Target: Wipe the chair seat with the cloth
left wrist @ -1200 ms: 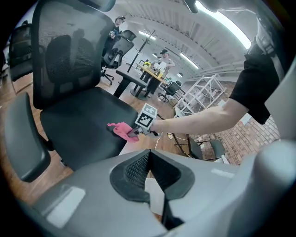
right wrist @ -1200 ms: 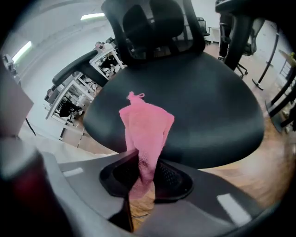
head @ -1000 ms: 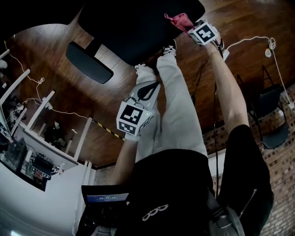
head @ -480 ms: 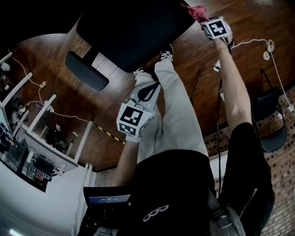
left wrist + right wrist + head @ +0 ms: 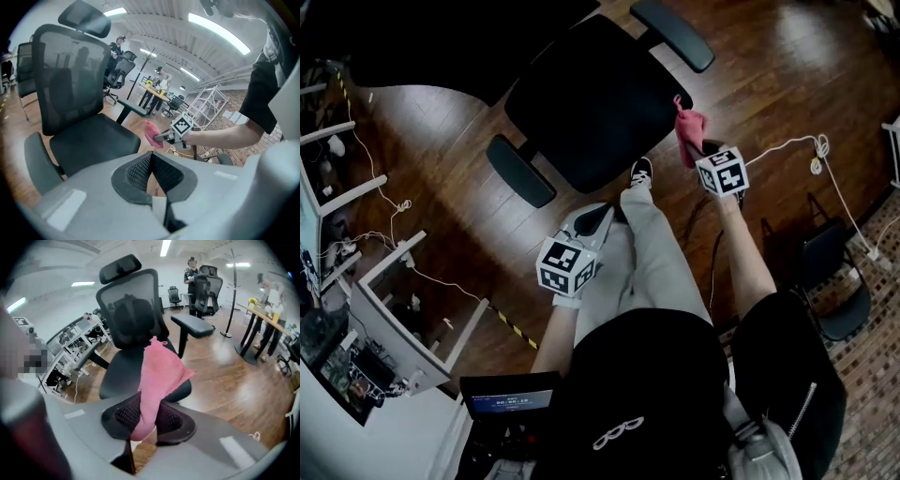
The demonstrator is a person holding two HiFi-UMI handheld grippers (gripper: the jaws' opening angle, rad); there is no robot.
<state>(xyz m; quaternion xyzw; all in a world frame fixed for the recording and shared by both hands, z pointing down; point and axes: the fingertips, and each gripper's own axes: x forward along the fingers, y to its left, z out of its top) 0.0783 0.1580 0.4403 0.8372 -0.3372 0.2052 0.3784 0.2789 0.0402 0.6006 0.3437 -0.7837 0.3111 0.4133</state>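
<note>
1. Cloth. The pink cloth [image 5: 157,376] is clamped between the jaws of the right gripper [image 5: 145,416]. The jaws are closed onto its lower end, and the rest of the cloth stands out forward beyond the fingertips in a loose fold.

2. Cloth position. In the head view the cloth [image 5: 687,129] sits directly ahead of the right gripper [image 5: 701,150], just beside the near right edge of the chair seat [image 5: 591,103]. Contact between the cloth and the chair seat cannot be confirmed from any view.

3. Chair. The chair seat [image 5: 119,373] lies ahead of the right gripper and slightly to its left. The mesh backrest [image 5: 131,310] and headrest [image 5: 119,267] rise beyond it. One armrest [image 5: 520,171] lies ahead of the left gripper, on the near left side of the seat.

4. Left gripper. The left gripper [image 5: 151,161] has its jaws brought together, with the pads meeting at the tips and nothing held between them. It is held back from the chair, well apart from the right gripper [image 5: 164,136], which appears ahead of it and to its right.

5. Surroundings. In the head view the left gripper [image 5: 598,217] is beside the person's leg [image 5: 652,258]. The shoe [image 5: 641,172] stands between the two grippers at the seat's near edge. A white cable [image 5: 787,142] lies on the wooden floor [image 5: 769,75], to the right of the right gripper.
</note>
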